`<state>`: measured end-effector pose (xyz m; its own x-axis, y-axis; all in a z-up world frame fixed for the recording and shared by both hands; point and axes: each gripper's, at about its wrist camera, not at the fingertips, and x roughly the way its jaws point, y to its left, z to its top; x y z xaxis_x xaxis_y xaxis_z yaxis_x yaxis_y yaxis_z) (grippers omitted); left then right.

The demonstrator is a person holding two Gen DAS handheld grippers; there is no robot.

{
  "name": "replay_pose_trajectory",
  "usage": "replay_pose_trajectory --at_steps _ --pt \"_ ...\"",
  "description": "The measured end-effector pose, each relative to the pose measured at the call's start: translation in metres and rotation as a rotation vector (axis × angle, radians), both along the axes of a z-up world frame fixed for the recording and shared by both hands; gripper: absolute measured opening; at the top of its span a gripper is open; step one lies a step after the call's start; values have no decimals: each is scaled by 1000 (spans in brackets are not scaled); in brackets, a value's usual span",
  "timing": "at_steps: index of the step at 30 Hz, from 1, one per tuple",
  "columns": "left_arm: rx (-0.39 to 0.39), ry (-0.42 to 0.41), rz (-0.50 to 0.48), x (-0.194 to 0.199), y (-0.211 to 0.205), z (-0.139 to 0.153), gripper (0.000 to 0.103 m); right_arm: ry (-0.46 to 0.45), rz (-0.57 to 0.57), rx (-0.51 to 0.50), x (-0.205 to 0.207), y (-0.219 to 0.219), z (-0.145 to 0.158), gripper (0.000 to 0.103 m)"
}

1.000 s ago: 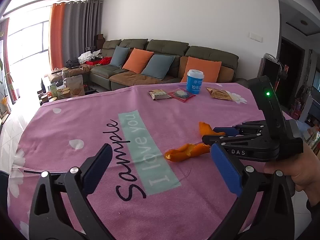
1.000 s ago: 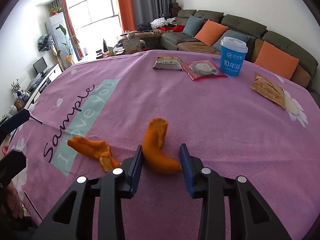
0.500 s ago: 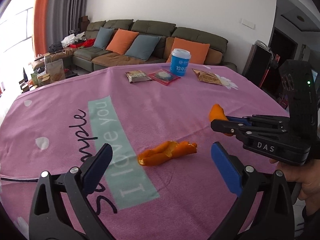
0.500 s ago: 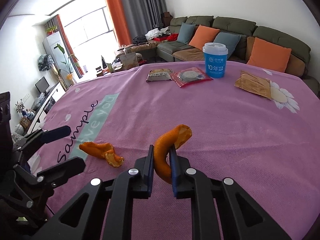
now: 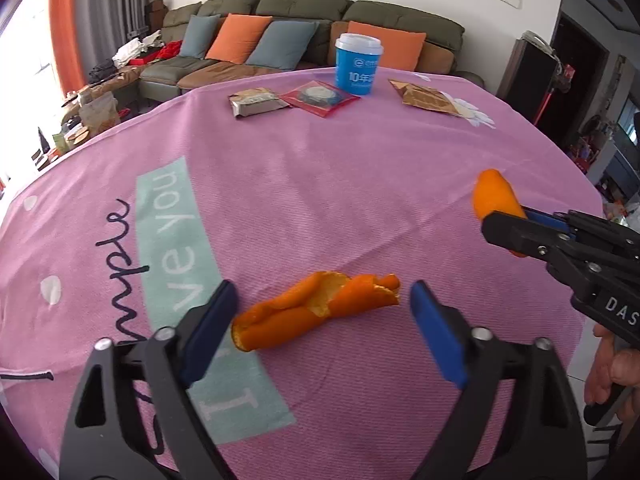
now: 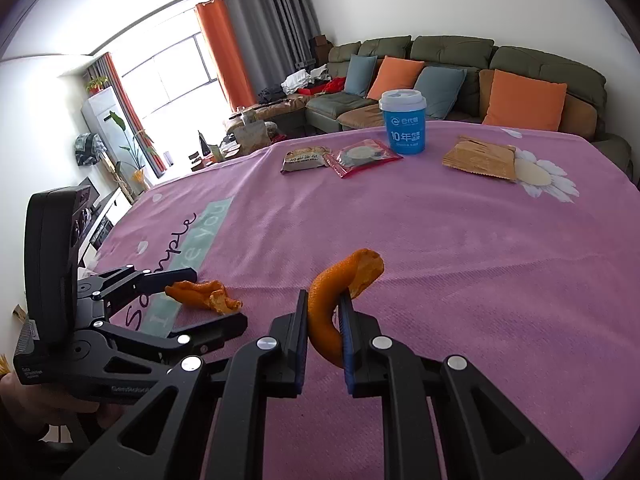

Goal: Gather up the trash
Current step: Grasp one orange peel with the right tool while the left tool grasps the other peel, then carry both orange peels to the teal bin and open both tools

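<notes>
A home living room: green sofa (image 6: 460,76) with cushions, orange curtains (image 6: 220,52), pink-clothed table (image 6: 460,248).

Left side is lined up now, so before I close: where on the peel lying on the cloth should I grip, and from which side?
Grip the flat peel across its narrow middle, coming from above and the near side. It lies long and crumpled between the open left gripper's fingers, its ends toward them; turning the wrist to span the short width looks surer. The right gripper already holds the curved peel.
</notes>
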<state>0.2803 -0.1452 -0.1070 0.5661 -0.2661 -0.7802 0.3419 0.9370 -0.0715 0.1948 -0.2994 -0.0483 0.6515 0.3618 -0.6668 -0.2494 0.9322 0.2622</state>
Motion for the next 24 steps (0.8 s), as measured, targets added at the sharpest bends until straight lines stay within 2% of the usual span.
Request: replay_pose_trajectory --at_steps 3,5,7,9,16,24 --pt "-20 -5 19 0 6 1 70 -3 0 4 -3 -1 0 13" --pt "-33 -12 22 -1 8 2 58 -6 1 6 -6 -1 1 13" --pt "-47 -16 15 -3 11 1 42 -9 1 6 -7 -1 2 13" --pt "-67 -16 13 -7 16 3 36 -13 0 7 -9 -2 3 13" --pt "-164 -4 24 -18 37 8 34 -32 7 3 -16 3 10 13" --pt "-212 -101 69 -52 72 41 33 -74 52 -1 -22 26 29 13"
